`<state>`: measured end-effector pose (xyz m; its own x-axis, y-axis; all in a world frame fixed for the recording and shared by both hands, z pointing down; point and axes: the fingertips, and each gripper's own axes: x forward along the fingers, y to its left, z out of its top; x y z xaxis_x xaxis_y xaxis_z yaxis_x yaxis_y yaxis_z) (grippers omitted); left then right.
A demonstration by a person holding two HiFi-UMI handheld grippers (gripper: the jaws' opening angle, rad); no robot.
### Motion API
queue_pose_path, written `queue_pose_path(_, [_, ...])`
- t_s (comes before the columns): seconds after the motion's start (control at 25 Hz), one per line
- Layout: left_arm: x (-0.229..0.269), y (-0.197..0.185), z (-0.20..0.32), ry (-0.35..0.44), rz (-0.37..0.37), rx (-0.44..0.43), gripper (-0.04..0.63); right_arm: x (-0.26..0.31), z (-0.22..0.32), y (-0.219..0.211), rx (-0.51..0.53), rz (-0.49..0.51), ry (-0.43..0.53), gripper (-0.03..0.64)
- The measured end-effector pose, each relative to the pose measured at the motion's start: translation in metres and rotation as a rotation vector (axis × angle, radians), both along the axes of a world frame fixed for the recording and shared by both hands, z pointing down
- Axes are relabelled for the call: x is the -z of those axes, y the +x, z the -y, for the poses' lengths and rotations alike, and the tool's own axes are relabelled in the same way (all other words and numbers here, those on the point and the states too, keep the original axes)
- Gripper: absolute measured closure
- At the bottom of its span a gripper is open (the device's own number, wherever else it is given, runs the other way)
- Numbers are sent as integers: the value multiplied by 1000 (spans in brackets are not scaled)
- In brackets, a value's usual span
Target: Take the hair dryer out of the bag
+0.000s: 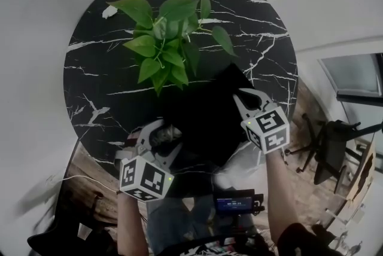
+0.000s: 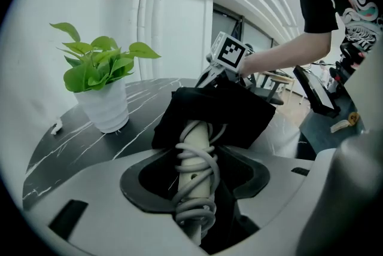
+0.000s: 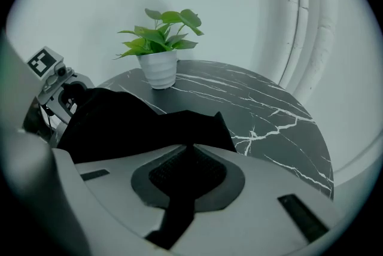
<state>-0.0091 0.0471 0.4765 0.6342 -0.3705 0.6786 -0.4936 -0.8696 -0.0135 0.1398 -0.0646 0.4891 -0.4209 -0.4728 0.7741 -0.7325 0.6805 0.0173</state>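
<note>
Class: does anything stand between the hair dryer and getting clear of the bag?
Yes. The black bag covers the head of the hair dryer; only its cord-wrapped handle shows, in the left gripper. The right gripper pinches the bag's edge.

left claw [image 1: 159,133]: angled down, jaws fairly wide, clamped round the hair dryer [image 2: 192,156] handle
right claw [image 1: 250,98]: tipped down too, jaws pretty much together, pinching the bag [image 3: 119,123] cloth
arms: left forearm [image 1: 128,226] and right forearm [image 1: 278,189] both bare, reaching forward side by side
</note>
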Motion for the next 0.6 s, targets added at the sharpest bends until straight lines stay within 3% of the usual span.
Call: queue_pose_path(0.6, [8,-6,-4,20,39,-29,367,14,1,43,-154,22,55,588])
